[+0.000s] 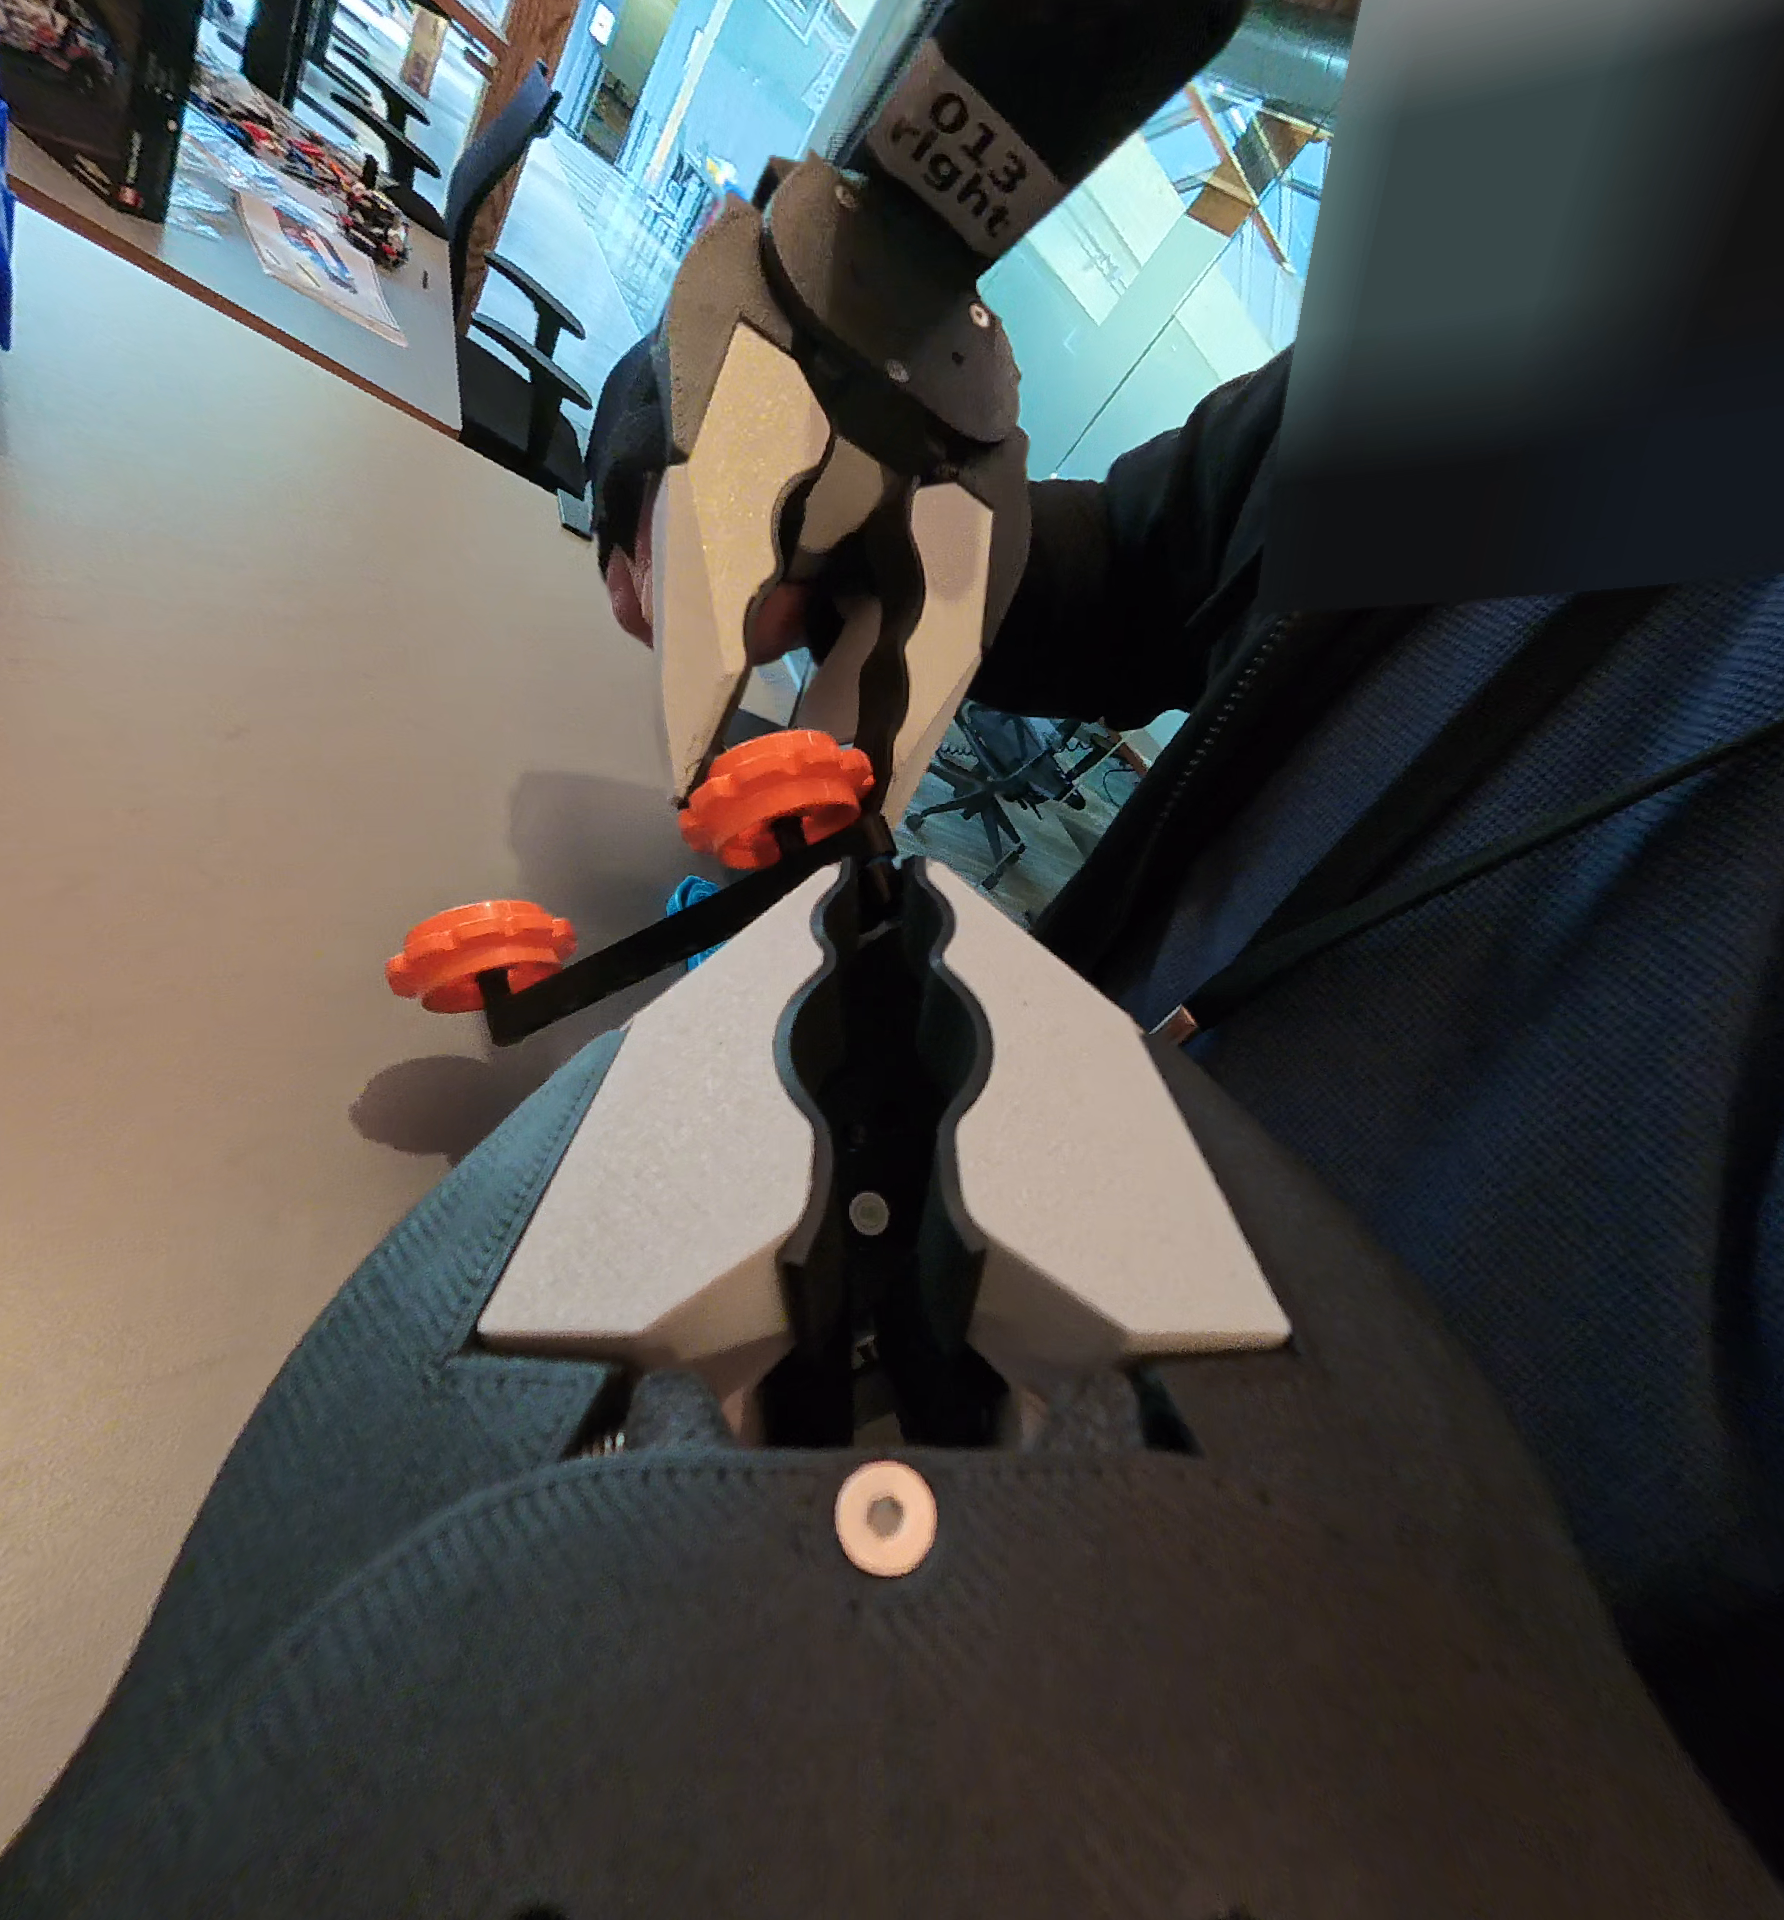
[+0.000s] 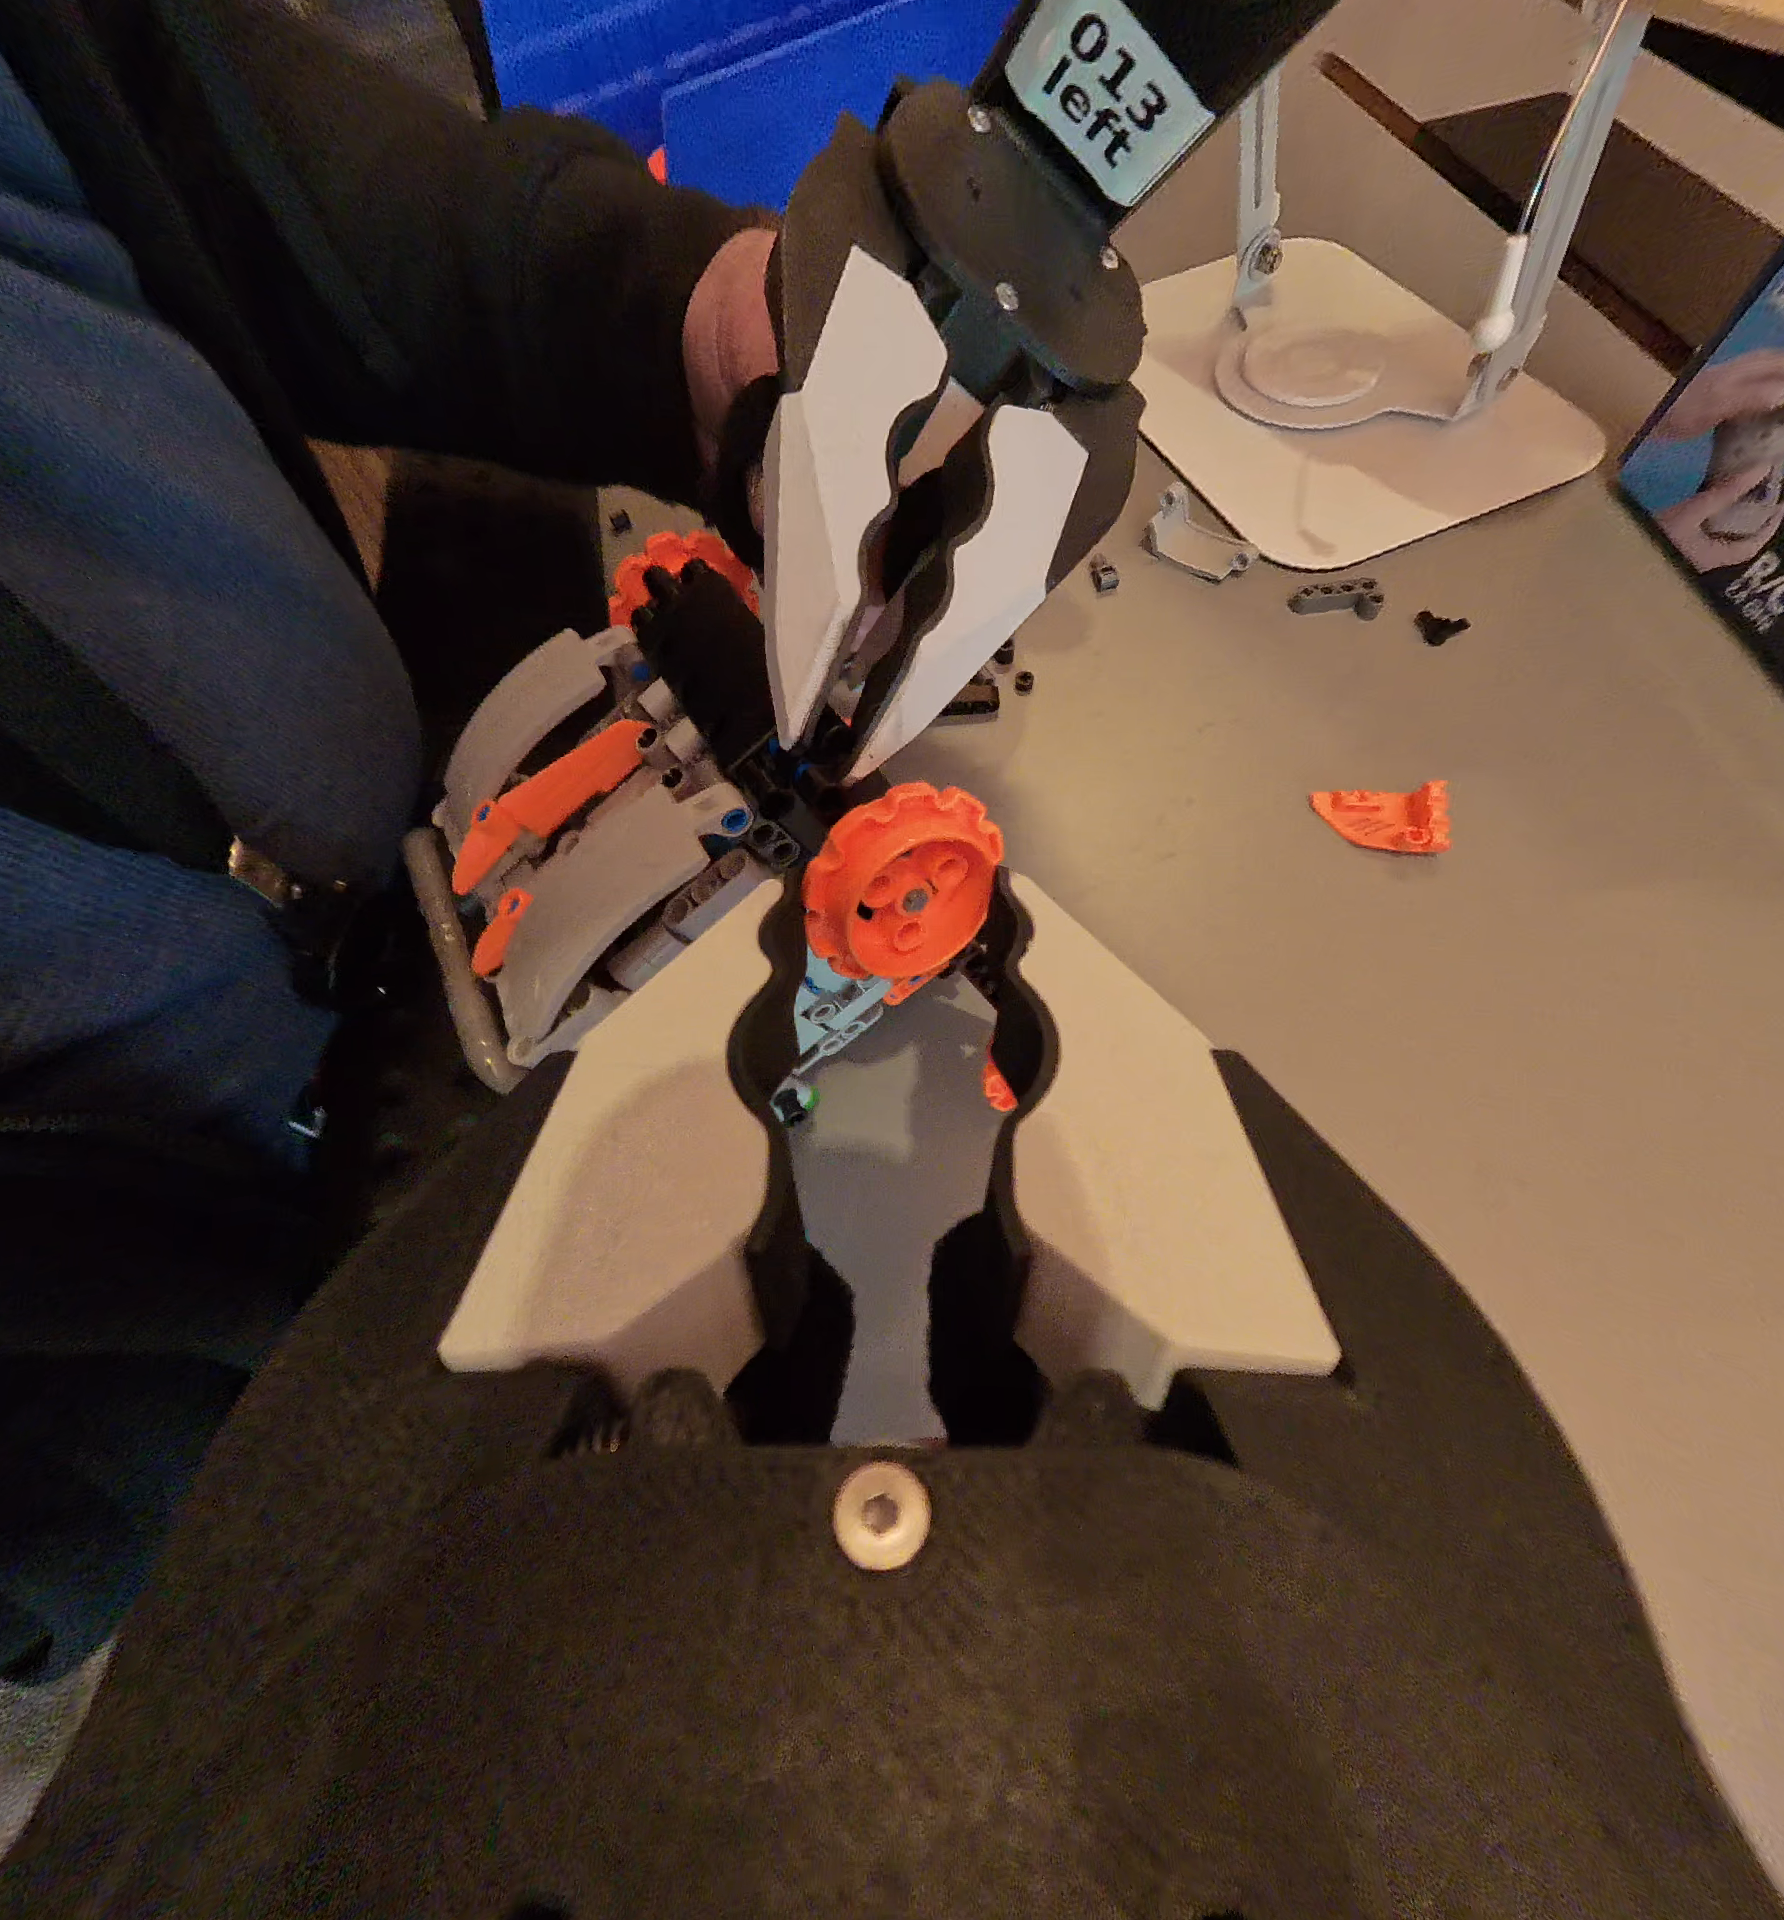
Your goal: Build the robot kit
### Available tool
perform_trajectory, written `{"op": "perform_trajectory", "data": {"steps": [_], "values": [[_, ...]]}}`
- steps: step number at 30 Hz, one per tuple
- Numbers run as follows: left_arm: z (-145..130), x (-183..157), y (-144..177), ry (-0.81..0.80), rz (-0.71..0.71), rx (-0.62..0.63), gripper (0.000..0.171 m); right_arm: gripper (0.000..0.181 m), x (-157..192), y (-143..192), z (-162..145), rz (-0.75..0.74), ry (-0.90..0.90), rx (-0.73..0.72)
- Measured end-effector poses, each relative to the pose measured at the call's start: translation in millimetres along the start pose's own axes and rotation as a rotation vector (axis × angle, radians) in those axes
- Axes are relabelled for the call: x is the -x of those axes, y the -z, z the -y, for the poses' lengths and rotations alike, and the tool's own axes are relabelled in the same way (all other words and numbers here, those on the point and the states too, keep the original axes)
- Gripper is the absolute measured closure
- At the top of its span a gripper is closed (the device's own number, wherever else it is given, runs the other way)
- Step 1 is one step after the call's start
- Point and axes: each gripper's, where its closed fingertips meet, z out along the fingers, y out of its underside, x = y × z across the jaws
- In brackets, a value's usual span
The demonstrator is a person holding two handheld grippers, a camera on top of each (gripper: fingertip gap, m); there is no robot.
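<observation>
Left gripper [image 1: 880, 883] clamped on the toy model's black frame [image 1: 659, 951]. Right gripper [image 2: 903, 914] clamped on its orange wheel [image 2: 903, 883]. Beige table [image 2: 1283, 1039]: loose orange piece [image 2: 1384, 819] at 3 o'clock, white stand [image 2: 1387, 436] at 1. Office chairs [image 1: 514, 312] beyond.

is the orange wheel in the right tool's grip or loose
In its grip: the right tool has both fingers closed against the orange wheel, held above the table.
</observation>
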Motion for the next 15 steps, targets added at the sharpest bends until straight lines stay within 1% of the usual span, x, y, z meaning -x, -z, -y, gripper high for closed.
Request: {"op": "perform_trajectory", "data": {"steps": [1,6,8,11,12,13,15], "values": [[0.3,0.3,0.0,-0.002,0.001,-0.005,0.163,0.148,-0.3,0.3,0.0,0.026,-0.03,-0.018],[0.8,-2.3,-3.0,-0.008,0.008,-0.012,0.162,0.149,0.4,0.0,-0.4,0.231,-0.314,-0.195],[0.7,3.2,-2.9,-0.01,0.044,-0.014,0.162,0.149,-3.3,-1.0,-2.4,0.267,-0.396,-0.243],[1.1,3.0,-2.1,-0.006,0.035,-0.022,0.162,0.149,-4.2,-0.7,-0.6,0.263,-0.427,-0.252],[1.2,2.3,-2.2,-0.004,0.028,-0.025,0.162,0.149,-3.8,-0.1,0.2,0.243,-0.414,-0.246],[1.4,2.6,-1.9,-0.007,0.03,-0.029,0.162,0.149,-3.9,0.5,0.8,0.202,-0.373,-0.232],[1.5,1.1,0.0,-0.001,0.01,-0.041,0.162,0.149,-2.5,0.9,3.4,0.07,-0.218,-0.169]]}}
